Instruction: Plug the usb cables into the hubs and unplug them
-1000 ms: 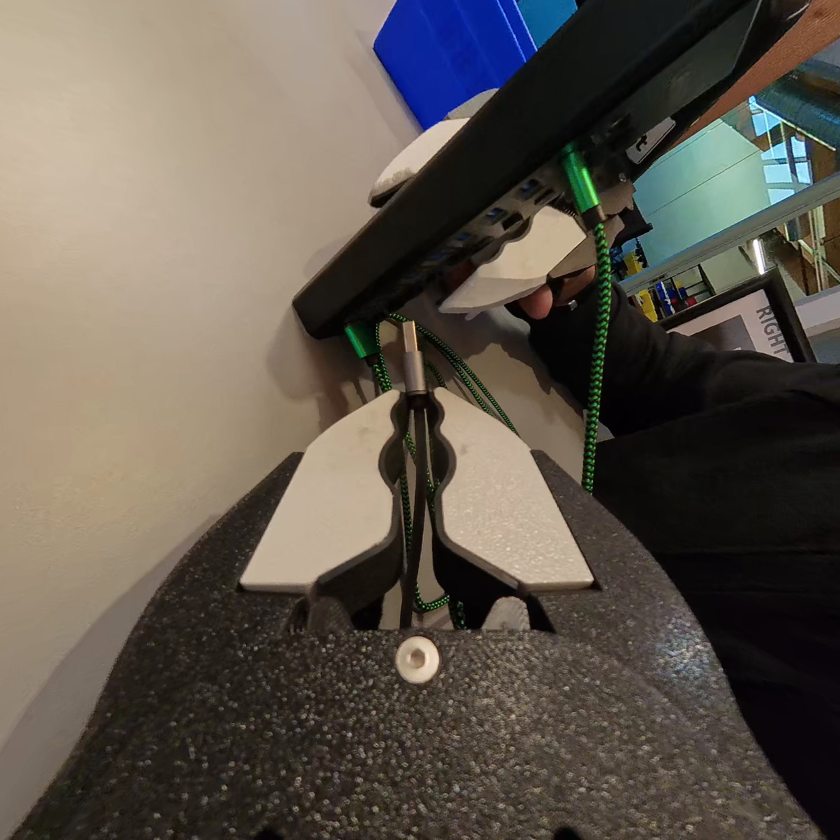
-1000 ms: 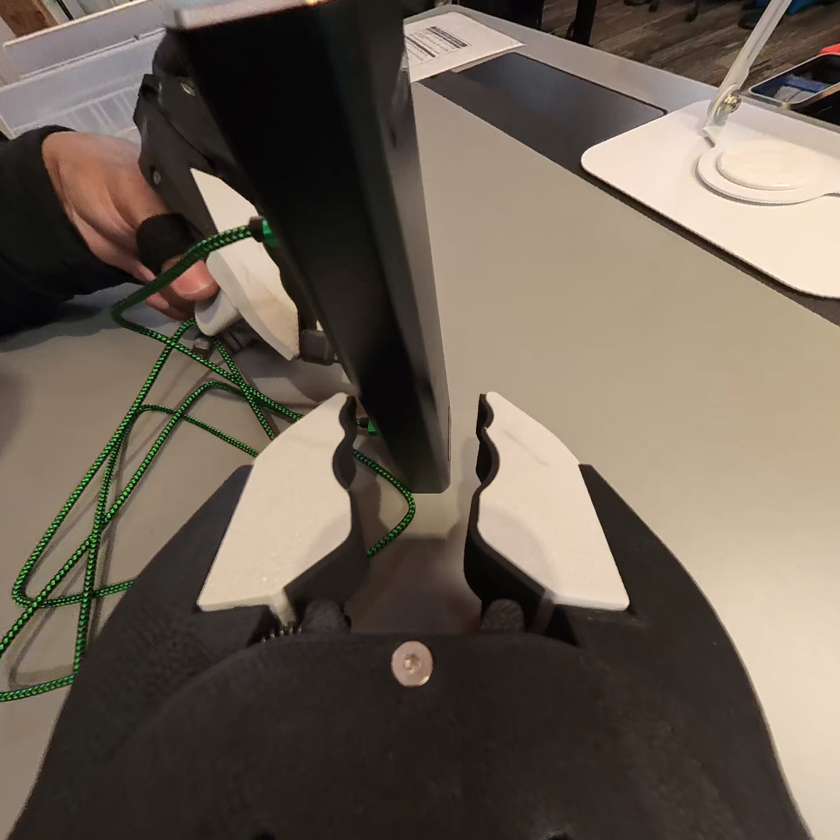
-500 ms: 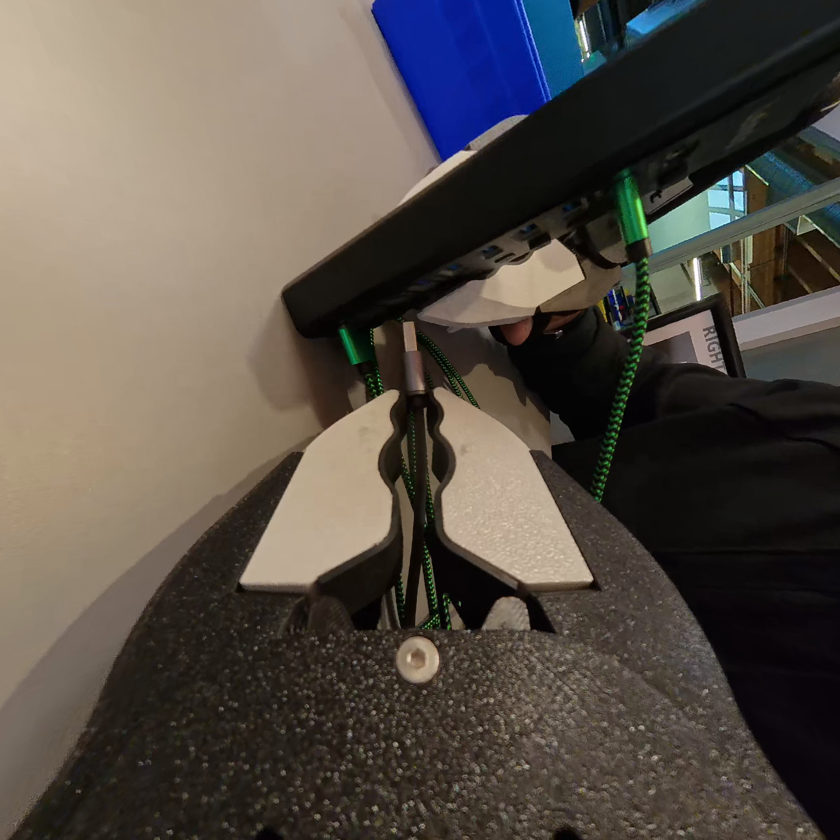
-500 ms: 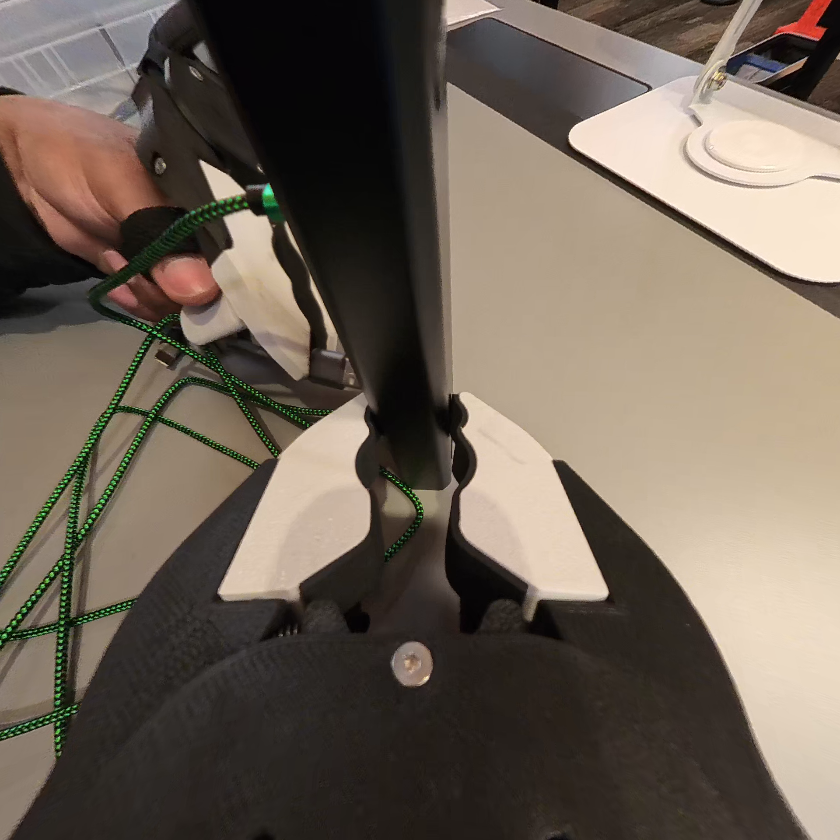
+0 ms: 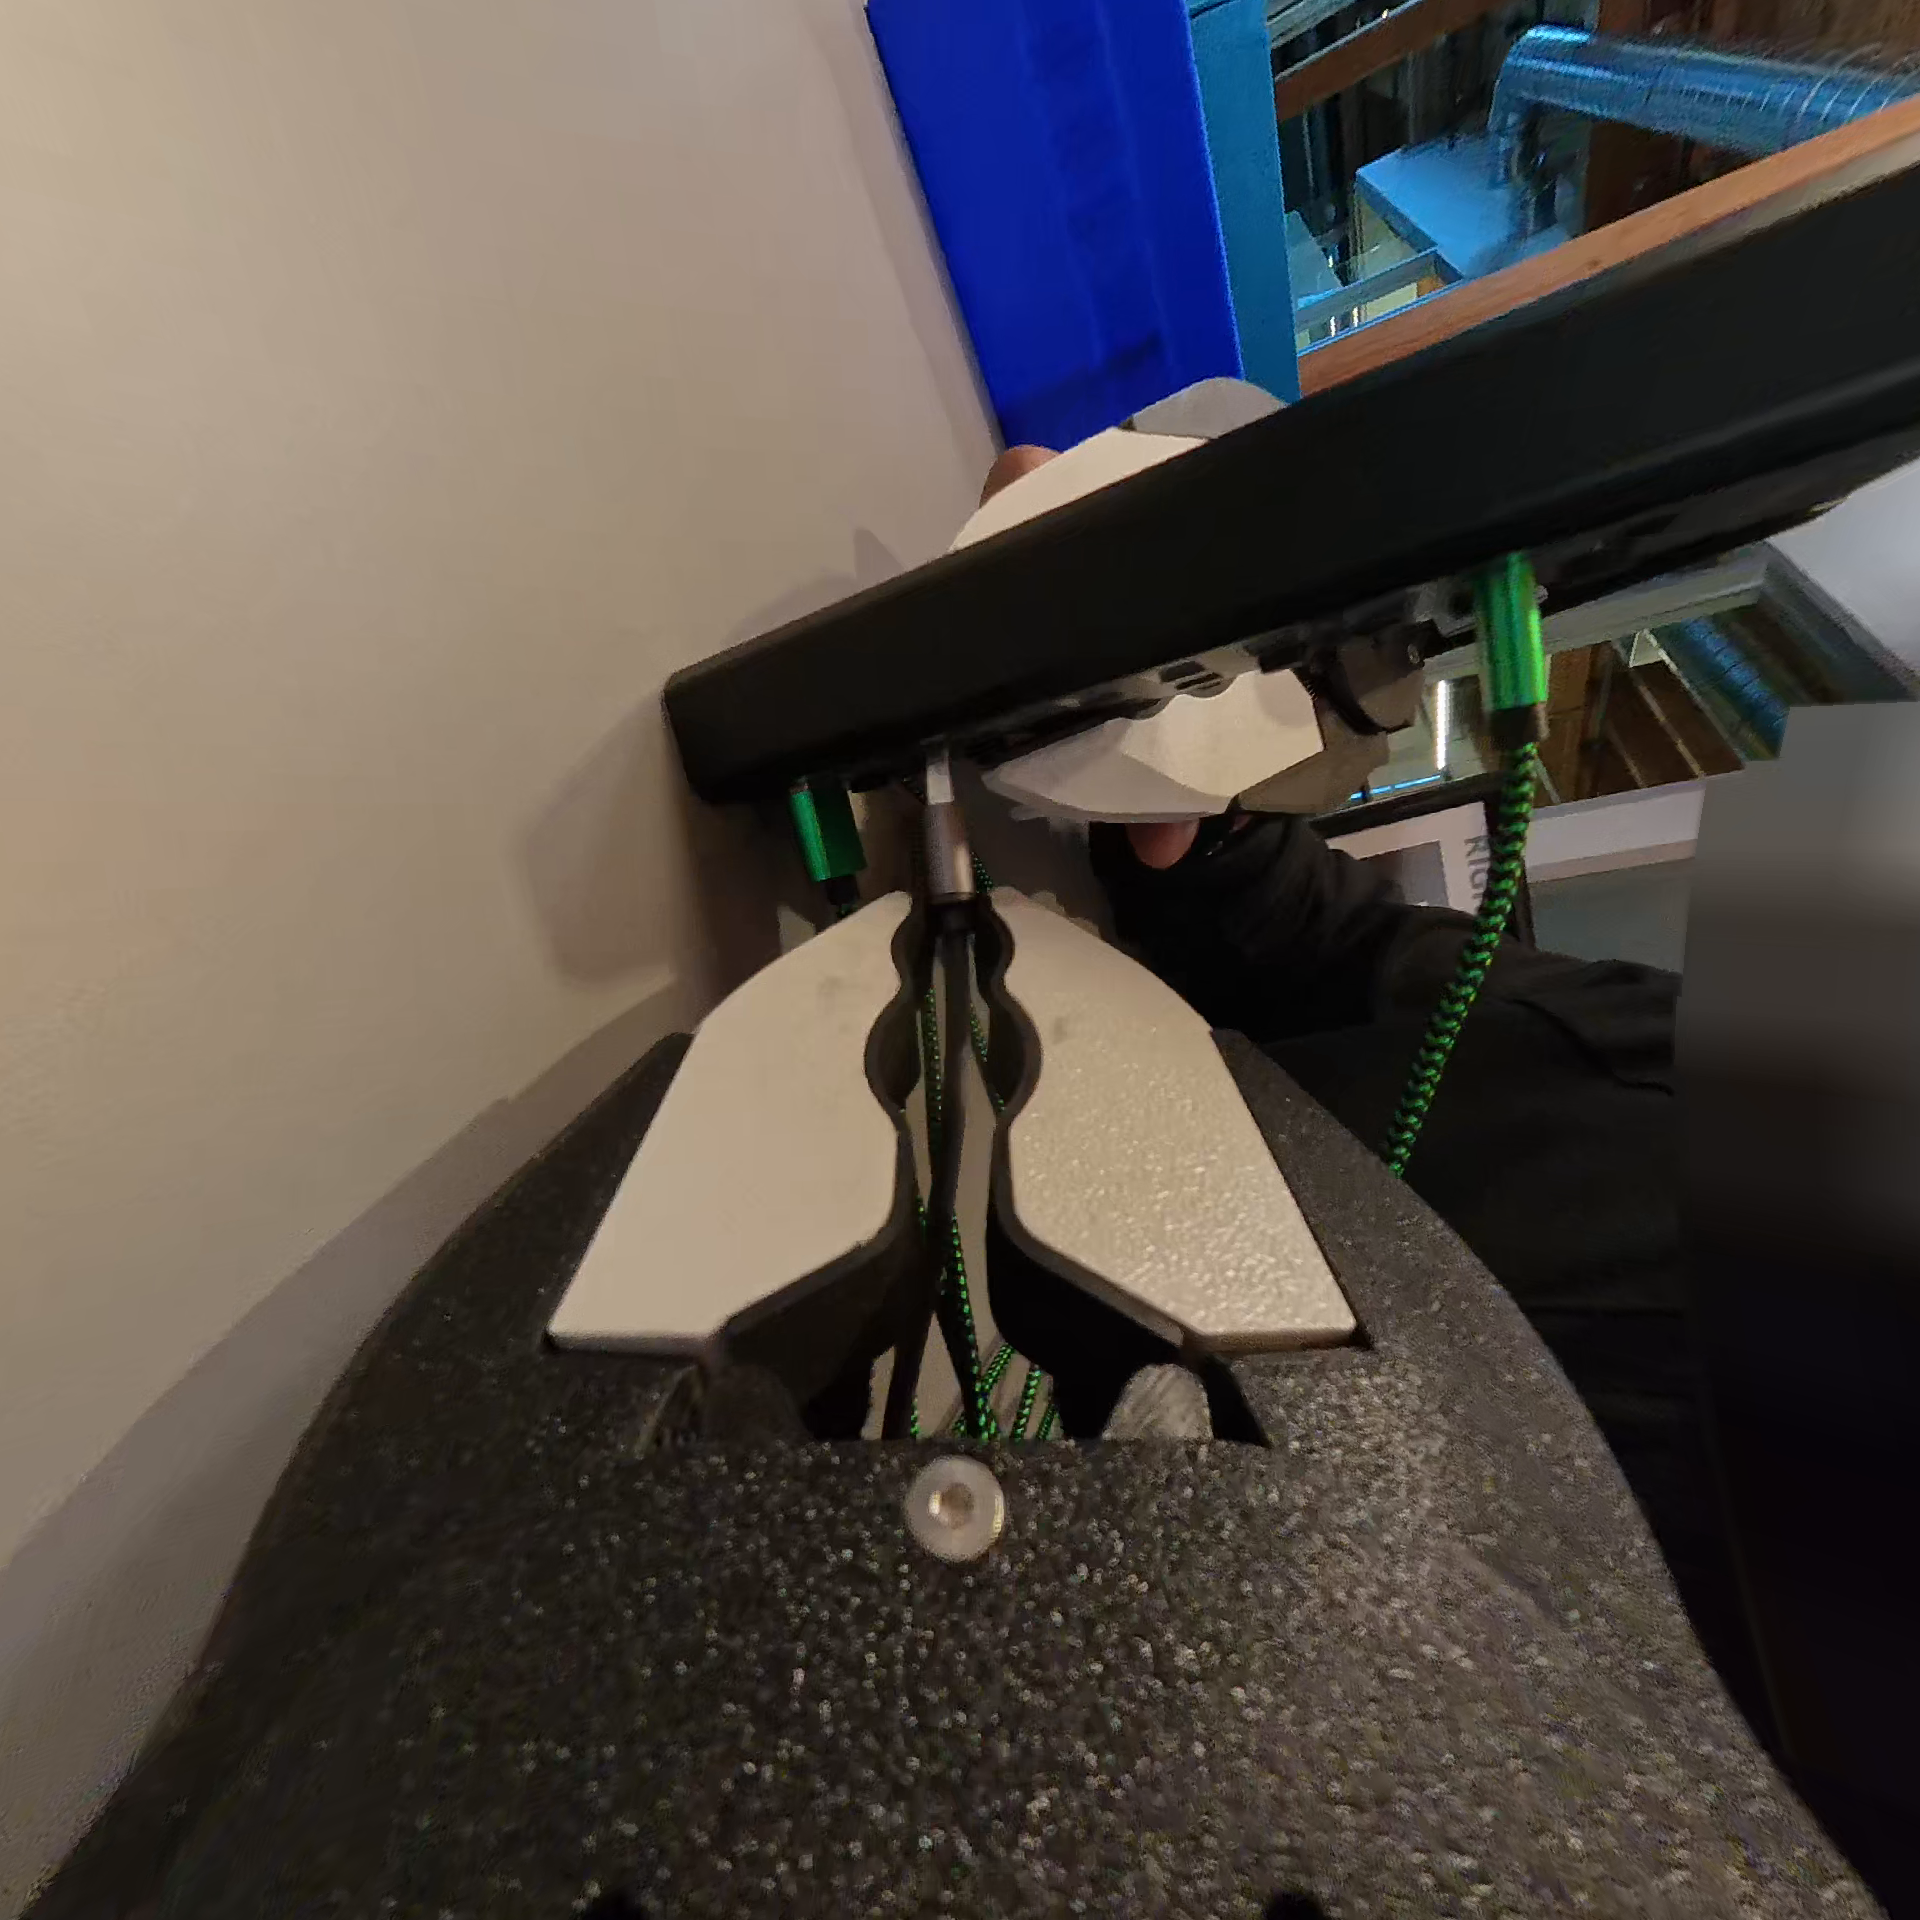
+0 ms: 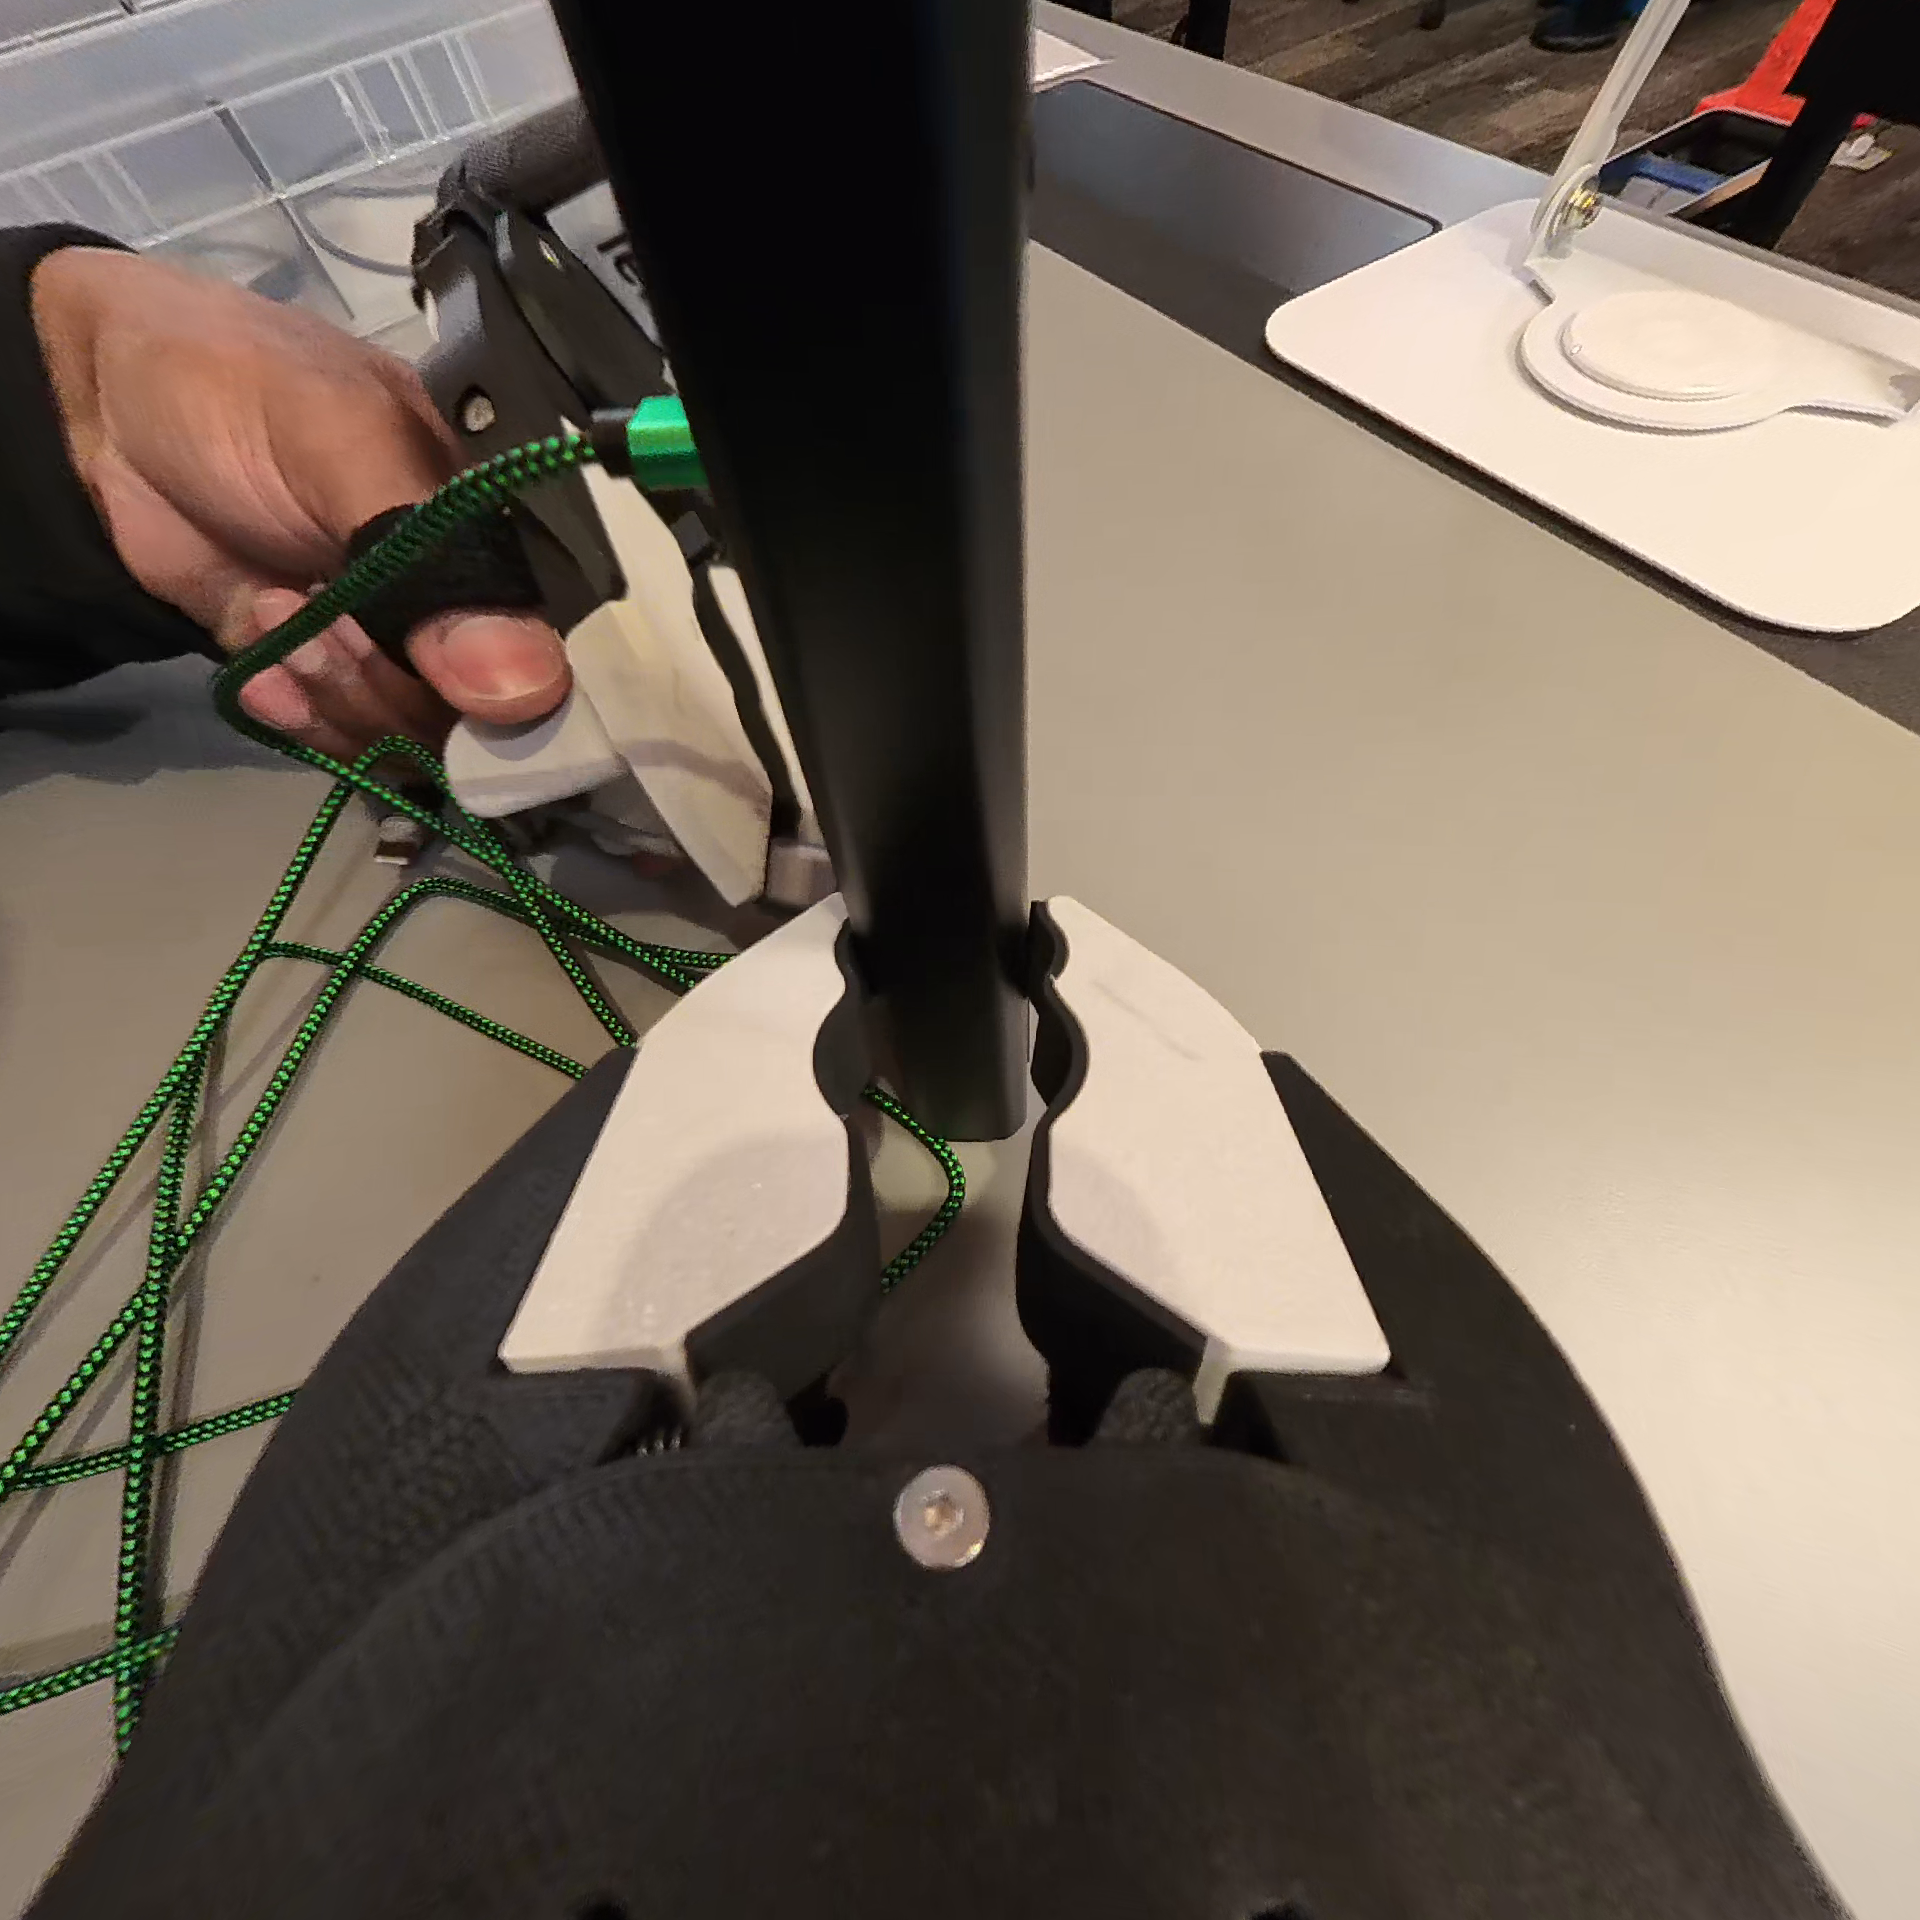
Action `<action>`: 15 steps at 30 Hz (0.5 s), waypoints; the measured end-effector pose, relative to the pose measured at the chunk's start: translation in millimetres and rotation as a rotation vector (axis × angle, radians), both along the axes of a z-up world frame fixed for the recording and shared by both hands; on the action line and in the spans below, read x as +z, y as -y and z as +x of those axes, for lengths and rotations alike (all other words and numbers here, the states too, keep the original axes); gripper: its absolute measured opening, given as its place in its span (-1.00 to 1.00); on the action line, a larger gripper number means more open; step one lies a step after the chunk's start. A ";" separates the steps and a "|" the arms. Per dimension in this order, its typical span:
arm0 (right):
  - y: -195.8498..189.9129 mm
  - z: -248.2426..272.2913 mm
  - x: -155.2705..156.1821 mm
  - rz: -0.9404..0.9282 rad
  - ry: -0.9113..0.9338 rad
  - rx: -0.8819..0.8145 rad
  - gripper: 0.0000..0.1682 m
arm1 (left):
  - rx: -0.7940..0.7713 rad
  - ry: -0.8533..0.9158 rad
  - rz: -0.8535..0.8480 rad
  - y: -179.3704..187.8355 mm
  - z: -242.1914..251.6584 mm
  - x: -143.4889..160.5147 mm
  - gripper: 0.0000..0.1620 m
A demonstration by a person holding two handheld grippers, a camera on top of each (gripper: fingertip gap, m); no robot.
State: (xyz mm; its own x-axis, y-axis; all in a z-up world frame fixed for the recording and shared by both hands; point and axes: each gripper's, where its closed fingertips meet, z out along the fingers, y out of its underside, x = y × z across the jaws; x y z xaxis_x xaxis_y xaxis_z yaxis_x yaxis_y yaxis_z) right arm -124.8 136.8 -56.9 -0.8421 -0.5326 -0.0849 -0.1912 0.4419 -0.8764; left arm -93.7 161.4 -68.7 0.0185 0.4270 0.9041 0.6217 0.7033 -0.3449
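Observation:
My right gripper is shut on the end of a long black USB hub and holds it above the table. In the left wrist view the hub slants overhead. My left gripper is shut on a black cable with a silver plug; the plug's tip sits at a port on the hub's underside. Two green plugs with green braided cables are in the hub, one at each side. The right gripper's white fingers show clamped on the hub in the left wrist view.
Green braided cables lie looped on the grey table at the left. A white stand base sits at the far right. A blue box stands against the wall behind the hub. A hand holds the left gripper. The gap from one gripper's tips to the other's is roughly 4 cm.
My right gripper has closed from open onto the hub's end. The hub has tilted flatter in the left wrist view, and the silver plug has come up against its ports.

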 end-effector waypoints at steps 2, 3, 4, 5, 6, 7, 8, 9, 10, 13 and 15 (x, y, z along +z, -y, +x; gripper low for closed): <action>-1.1 0.3 -0.2 0.006 0.002 -0.006 -0.67 | 0.008 0.015 0.038 -4.2 -1.7 1.0 -0.91; -2.1 0.2 -0.3 0.015 0.008 -0.007 -0.67 | 0.012 0.020 0.050 -6.0 -2.4 1.4 -0.91; -3.8 -0.1 -0.5 0.029 0.018 -0.005 -0.66 | 0.018 0.023 0.062 -7.1 -2.6 1.5 -0.91; -5.4 -0.4 -0.6 0.041 0.030 -0.004 -0.66 | 0.025 0.023 0.076 -7.8 -2.6 1.6 -0.91; -6.9 -1.0 -0.6 0.049 0.042 -0.006 -0.66 | 0.035 0.020 0.090 -7.8 -2.6 1.8 -0.91; -8.0 -1.9 -0.6 0.051 0.053 -0.013 -0.66 | 0.052 0.015 0.111 -7.0 -2.9 2.3 -0.91; -8.7 -2.9 -0.6 0.052 0.065 -0.022 -0.66 | 0.069 0.007 0.142 -6.3 -3.4 3.4 -0.91; -9.5 -3.4 -0.5 0.053 0.078 -0.029 -0.66 | 0.084 0.000 0.168 -6.0 -3.8 4.5 -0.91; -10.1 -3.6 -0.4 0.052 0.085 -0.033 -0.67 | 0.094 -0.009 0.188 -6.7 -4.2 5.7 -0.91; -10.7 -3.9 -0.2 0.040 0.066 -0.042 -0.67 | 0.121 -0.018 0.229 -8.1 -5.4 7.3 -0.91; -10.5 -4.4 0.8 0.025 0.055 -0.051 -0.68 | 0.141 -0.027 0.243 -8.5 -6.7 8.8 -0.92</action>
